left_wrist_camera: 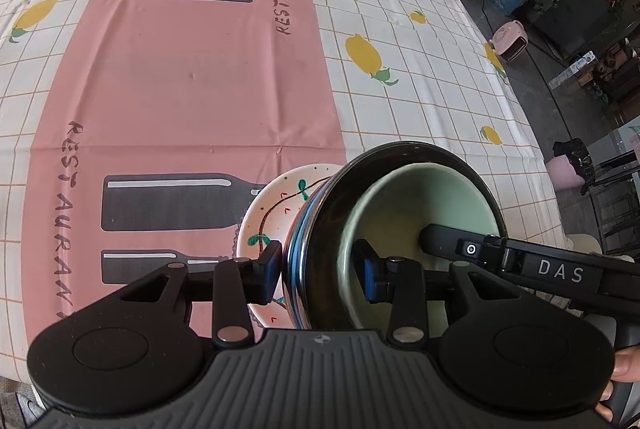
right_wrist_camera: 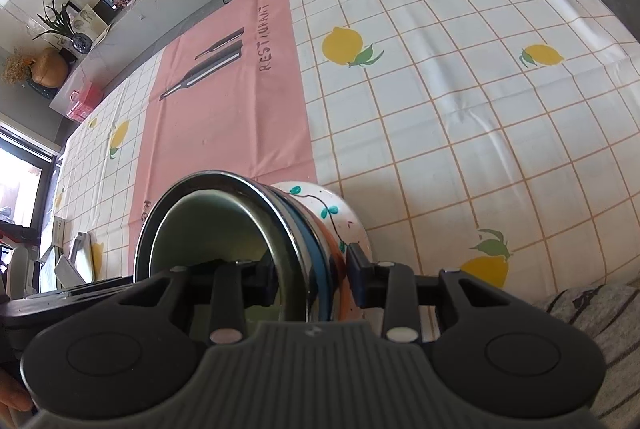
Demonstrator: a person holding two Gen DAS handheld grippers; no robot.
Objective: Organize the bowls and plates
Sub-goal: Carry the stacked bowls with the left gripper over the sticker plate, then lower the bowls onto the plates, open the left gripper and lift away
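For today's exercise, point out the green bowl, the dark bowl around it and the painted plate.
green bowl (left_wrist_camera: 416, 197), left wrist view, inner wall.
dark bowl (left_wrist_camera: 320, 249), left wrist view, inner side.
painted plate (right_wrist_camera: 340, 207), right wrist view, upper surface.

Painted plate (left_wrist_camera: 272, 213) mostly behind nested bowls (left_wrist_camera: 400, 197)

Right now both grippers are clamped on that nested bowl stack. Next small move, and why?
Probably lower it level onto the lemon-print tablecloth. The left gripper and right gripper both pinch the rim of the dark glazed bowl, which holds a pale green bowl and sits in a painted white bowl, stack tilted.
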